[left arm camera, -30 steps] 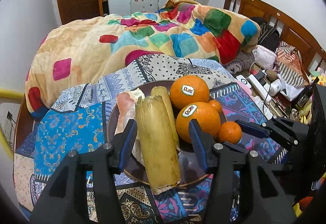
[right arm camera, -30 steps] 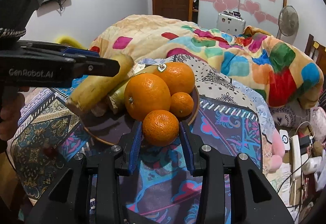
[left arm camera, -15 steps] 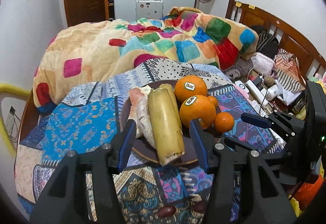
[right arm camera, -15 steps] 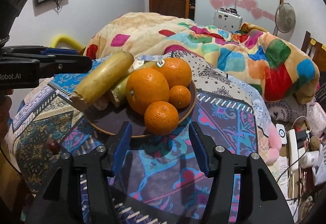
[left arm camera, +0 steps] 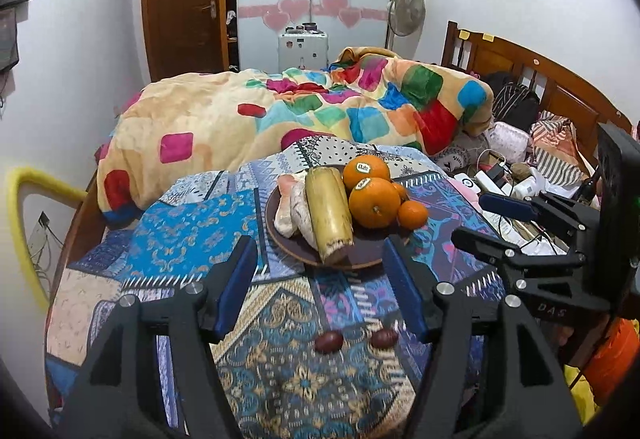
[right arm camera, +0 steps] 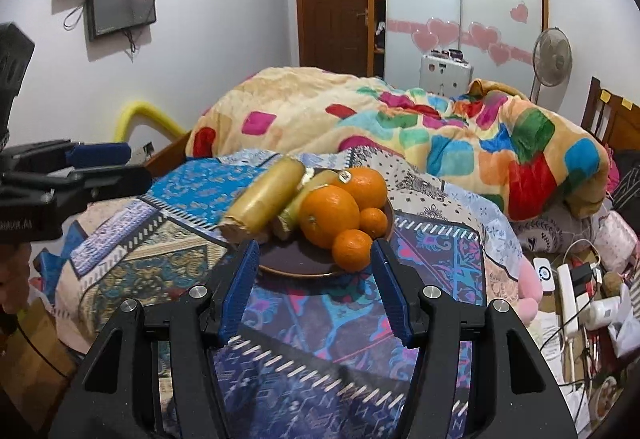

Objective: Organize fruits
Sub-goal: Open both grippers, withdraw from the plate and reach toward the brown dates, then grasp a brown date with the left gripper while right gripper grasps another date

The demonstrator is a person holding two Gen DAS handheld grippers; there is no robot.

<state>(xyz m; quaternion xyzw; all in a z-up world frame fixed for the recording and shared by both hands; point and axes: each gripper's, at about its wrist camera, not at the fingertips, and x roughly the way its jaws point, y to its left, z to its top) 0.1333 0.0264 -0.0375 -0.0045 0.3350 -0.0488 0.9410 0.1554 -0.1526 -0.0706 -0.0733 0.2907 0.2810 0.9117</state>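
I am holding my left tool point(left arm camera: 320, 279) and right tool point(right arm camera: 316, 287) open and empty, jaws having just been widening, short of the dark round plate point(left arm camera: 288, 251) on the patterned bedspread point(left arm camera: 192, 231), where glossy oranges point(right arm camera: 329, 216) are sitting heaped beside pale yellow stalk pieces point(left arm camera: 328, 215), seemingly sorted.

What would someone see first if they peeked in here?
Probably the bright oranges heaped on the dark plate on the patterned cloth, with a big yellowish stalk lying beside them on the same plate. Behind them, a blanket with colourful squares is bunched across the bed. Near the front edge of the cloth lie two small reddish-brown fruits.
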